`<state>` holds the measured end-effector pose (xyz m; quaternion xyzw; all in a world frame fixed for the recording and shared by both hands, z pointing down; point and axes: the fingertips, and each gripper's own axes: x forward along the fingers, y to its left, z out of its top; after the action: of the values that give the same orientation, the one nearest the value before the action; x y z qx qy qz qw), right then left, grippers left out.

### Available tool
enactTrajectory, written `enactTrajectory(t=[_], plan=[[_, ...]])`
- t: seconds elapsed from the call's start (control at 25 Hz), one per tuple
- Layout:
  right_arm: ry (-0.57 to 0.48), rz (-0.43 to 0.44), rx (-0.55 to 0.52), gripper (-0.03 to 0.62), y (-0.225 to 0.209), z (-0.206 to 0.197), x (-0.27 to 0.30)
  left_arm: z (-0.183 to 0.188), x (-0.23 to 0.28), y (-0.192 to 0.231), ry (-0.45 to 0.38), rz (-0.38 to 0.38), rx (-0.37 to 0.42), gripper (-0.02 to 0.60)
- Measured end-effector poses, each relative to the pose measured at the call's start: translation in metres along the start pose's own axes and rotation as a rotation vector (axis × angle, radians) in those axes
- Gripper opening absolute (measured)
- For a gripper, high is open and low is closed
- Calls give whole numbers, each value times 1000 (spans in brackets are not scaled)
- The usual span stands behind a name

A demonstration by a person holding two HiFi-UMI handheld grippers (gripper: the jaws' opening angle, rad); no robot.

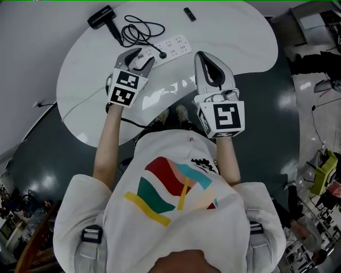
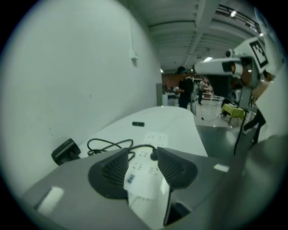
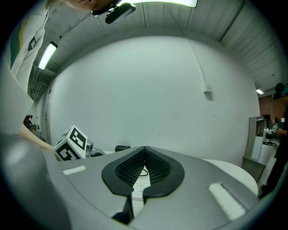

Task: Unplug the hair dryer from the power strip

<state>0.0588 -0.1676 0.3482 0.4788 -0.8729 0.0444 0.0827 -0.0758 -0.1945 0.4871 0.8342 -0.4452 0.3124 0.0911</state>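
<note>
Head view's looking steeply down on the tabletop [image 1: 234, 37]. Left gripper view sits low, facing its far end; right gripper view faces the wall [image 3: 148, 90]. All share the strip [image 1: 173, 47].

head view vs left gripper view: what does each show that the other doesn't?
Head view only: the person's shirt and forearms, and the left gripper seen from outside, over the left end of the power strip.
Left gripper view only: that gripper's jaws standing apart with the strip showing between them, the wall, and people far behind.
Both: the hair dryer, its coiled cord, the plug seated in the strip, a small black object, and the right gripper.
</note>
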Motion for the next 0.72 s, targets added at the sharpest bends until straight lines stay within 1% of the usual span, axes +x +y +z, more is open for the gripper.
enactTrajectory(t=[0.08,0.16,0.24,0.4,0.48,0.6,0.68,0.72], plan=[[16,22,-1,14,5,-6,5,-21,15,-5,79,-57,40,195],[34,43,-3,14,10,-11,8,-36,25,-8,131,-105,45,203],[53,61,-7,14,13,-16,10,-46,32,-9,166,-139,42,209],[91,99,-15,14,18,-26,18,-54,42,-5,199,-178,55,209],[108,122,-19,14,21,-31,22,-57,46,-4,217,-205,44,227],[126,161,-36,14,25,-36,29,-65,51,-3,259,-244,40,236],[136,184,-49,14,28,-39,33,-70,52,-3,265,-265,33,244],[141,193,-56,14,30,-40,35,-71,52,-2,260,-269,30,236]])
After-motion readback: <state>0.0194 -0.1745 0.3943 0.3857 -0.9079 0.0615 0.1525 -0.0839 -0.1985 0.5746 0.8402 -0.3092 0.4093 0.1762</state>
